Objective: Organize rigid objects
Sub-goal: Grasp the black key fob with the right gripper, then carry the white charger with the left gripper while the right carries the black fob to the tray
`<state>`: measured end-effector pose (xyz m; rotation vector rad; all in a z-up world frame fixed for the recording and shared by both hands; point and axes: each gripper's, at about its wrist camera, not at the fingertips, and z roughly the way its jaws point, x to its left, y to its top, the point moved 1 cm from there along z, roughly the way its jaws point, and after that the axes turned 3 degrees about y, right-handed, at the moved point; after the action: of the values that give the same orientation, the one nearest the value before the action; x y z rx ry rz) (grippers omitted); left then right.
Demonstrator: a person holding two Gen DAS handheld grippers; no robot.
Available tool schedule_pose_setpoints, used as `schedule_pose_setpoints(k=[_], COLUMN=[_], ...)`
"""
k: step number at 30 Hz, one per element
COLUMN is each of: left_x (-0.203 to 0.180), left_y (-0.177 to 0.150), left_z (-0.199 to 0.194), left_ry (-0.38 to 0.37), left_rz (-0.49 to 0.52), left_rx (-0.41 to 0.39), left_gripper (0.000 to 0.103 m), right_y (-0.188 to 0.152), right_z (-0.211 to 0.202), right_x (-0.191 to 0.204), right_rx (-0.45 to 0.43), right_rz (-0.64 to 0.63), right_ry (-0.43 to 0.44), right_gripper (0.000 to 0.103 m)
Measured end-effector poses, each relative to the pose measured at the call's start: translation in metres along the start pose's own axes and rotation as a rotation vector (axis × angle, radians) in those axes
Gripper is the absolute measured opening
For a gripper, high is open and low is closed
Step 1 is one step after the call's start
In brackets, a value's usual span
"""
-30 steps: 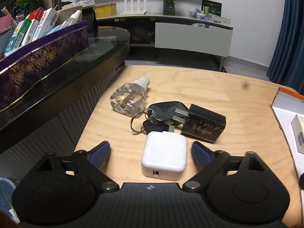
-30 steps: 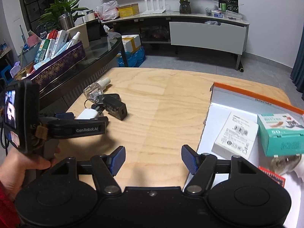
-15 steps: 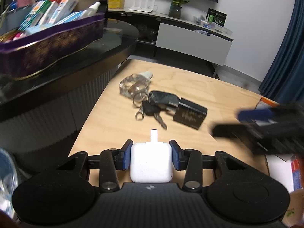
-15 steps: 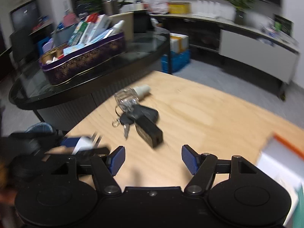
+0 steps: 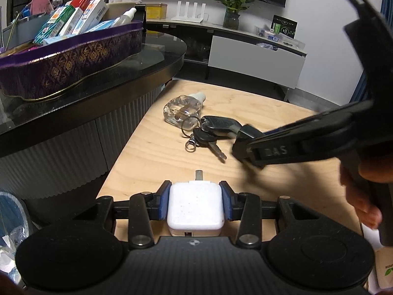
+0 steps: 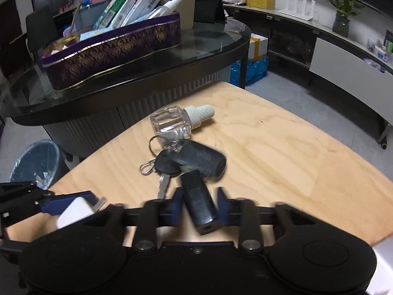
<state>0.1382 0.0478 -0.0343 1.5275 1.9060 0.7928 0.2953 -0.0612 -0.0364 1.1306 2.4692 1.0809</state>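
My left gripper (image 5: 195, 187) is shut on a white plug-in charger (image 5: 195, 209), its prong pointing forward over the wooden table (image 5: 258, 103). My right gripper (image 6: 199, 198) has its jaws closing on a black charger (image 6: 200, 209), with the blue pads against its sides. From the left wrist view that gripper (image 5: 245, 147) reaches in from the right over the black charger (image 5: 248, 131). Beyond lie a black key fob with keys (image 6: 196, 159) and a clear bottle with a white cap (image 6: 172, 123). In the right wrist view the left gripper (image 6: 71, 200) holds the white charger (image 6: 75, 211) at the lower left.
A purple tin (image 5: 68, 61) full of boxes stands on a black glass table (image 5: 162, 56) left of the wooden one. A blue-lined bin (image 6: 34, 162) sits on the floor below. A person's hand (image 5: 361, 196) grips the right tool's handle.
My left gripper shut on the white charger and drew it back from the pile. My right gripper swung left across the table to the black charger, and its jaws came in around it.
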Motion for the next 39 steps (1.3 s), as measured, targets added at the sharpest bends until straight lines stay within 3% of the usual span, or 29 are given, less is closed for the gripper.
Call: schedule_pose_setpoints(k=[5,14,20,27,39], left_x=[-0.012,-0.071,-0.129,-0.177,-0.198], left_y=[-0.001,-0.010,-0.021,-0.043,-0.064], left_z=[-0.012,-0.064,-0.103,-0.120,-0.136], left_ry=[-0.049,-0.184,-0.294,-0.369,-0.371], left_rz=[0.030,0.111,0.165,0.224,0.270], left_rx=[-0.006,-0.040,-0.076,-0.073,-0.060], left_gripper=[0.042,0.042,0.042,0.042,0.042], right_y=[-0.018,-0.089,-0.156,-0.201,-0.237], right_z=[-0.046,-0.189,-0.263,-0.297,-0.313], right_x=[0.005,-0.001,-0.005,-0.009,-0.005], right_rx=[-0.049,-0.153,-0.181,-0.212,-0.240], right_rz=[0.070,0.274,0.390,0.498,0.572], right_ry=[-0.065,-0.240,-0.467,-0.539,-0.590], right_gripper=[0.027,0.027,0.027,0.027,0.027])
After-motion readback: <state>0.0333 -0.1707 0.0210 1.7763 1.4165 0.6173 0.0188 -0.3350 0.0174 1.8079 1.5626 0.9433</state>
